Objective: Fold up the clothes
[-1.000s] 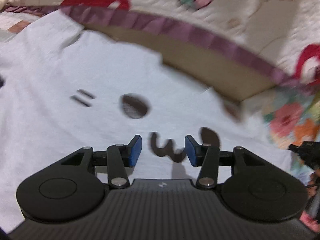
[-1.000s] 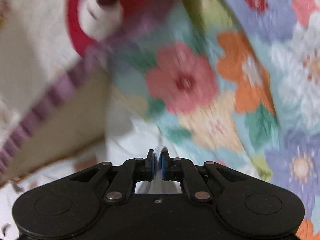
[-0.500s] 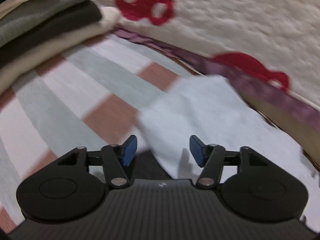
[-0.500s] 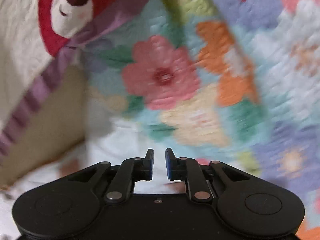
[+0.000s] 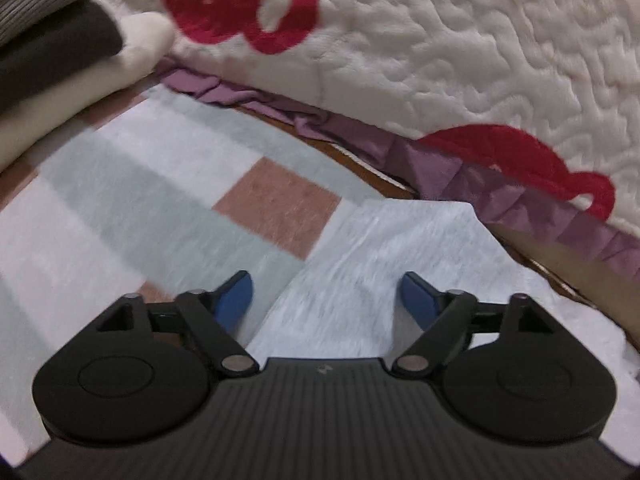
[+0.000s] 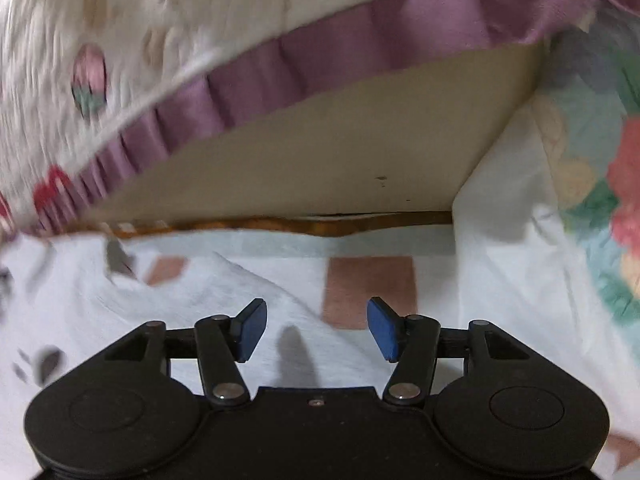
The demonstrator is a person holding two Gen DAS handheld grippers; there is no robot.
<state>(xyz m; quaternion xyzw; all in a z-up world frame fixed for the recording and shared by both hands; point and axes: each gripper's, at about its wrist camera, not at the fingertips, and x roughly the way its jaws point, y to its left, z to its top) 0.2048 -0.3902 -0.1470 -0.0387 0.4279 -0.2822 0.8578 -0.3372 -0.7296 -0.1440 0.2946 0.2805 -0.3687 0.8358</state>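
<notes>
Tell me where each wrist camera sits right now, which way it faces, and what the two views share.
Left wrist: on the left gripper, jaws open, facing a white garment corner on the checked sheet; folded stack far left.
Right wrist: on the right gripper, jaws open, low over the white garment, facing a beige panel.
Shared: garment, checked sheet, purple-trimmed quilt.

The white shirt [image 5: 384, 264] is soft, matt cloth. It lies on a checked sheet [image 5: 132, 200] of flat, smooth cloth. The white blanket [image 5: 460, 40] looks thick, fluffy and bumpy, with a shiny purple frill [image 6: 320, 56]. The gripper bodies are matt black plastic with small shiny metal pins.
</notes>
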